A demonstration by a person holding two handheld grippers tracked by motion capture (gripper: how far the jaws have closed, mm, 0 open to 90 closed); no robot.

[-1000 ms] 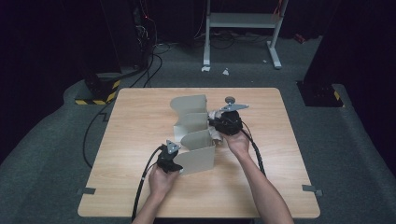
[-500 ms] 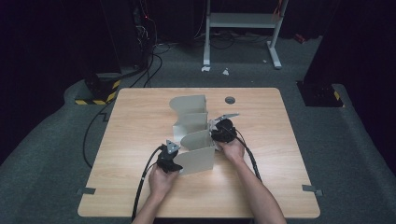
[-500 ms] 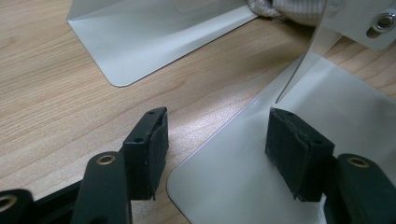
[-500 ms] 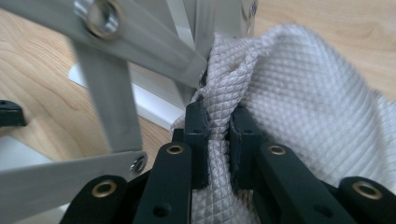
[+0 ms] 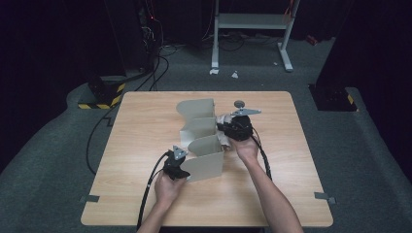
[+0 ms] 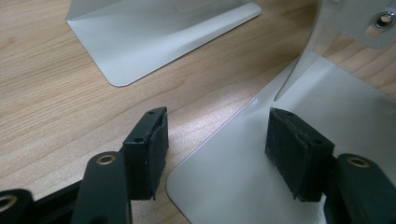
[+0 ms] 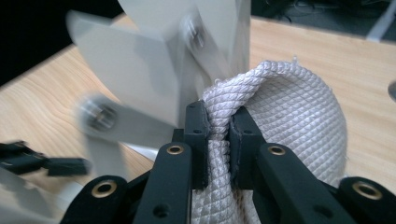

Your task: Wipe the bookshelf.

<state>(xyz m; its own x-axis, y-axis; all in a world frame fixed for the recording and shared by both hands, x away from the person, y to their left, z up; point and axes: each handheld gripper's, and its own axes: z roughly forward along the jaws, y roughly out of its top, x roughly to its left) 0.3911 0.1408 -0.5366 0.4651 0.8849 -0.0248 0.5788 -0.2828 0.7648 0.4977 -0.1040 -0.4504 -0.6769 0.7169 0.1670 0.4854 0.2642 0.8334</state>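
Observation:
A pale grey metal rack of three upright curved panels (image 5: 206, 156) stands on the wooden table (image 5: 145, 126). My left gripper (image 5: 186, 169) (image 6: 215, 135) is open at the nearest panel's left end. One jaw is over the wood, the other over the flat base plate (image 6: 252, 182). My right gripper (image 5: 225, 132) (image 7: 218, 116) is shut on a fold of white quilted cloth (image 7: 294, 102) (image 5: 225, 141), right beside the middle panel (image 5: 199, 128) on its right side. The panels are blurred in the right gripper view.
A small grey disc (image 5: 239, 103) lies on the table behind the right gripper. Black cables trail from both grippers toward the front edge. On the floor beyond the table are a yellow-and-black striped block (image 5: 104, 97) and a white metal stand (image 5: 252, 24).
My right gripper, with the cloth, drew back toward the person half a second ago and has since returned beside the middle panel. The left gripper has not moved.

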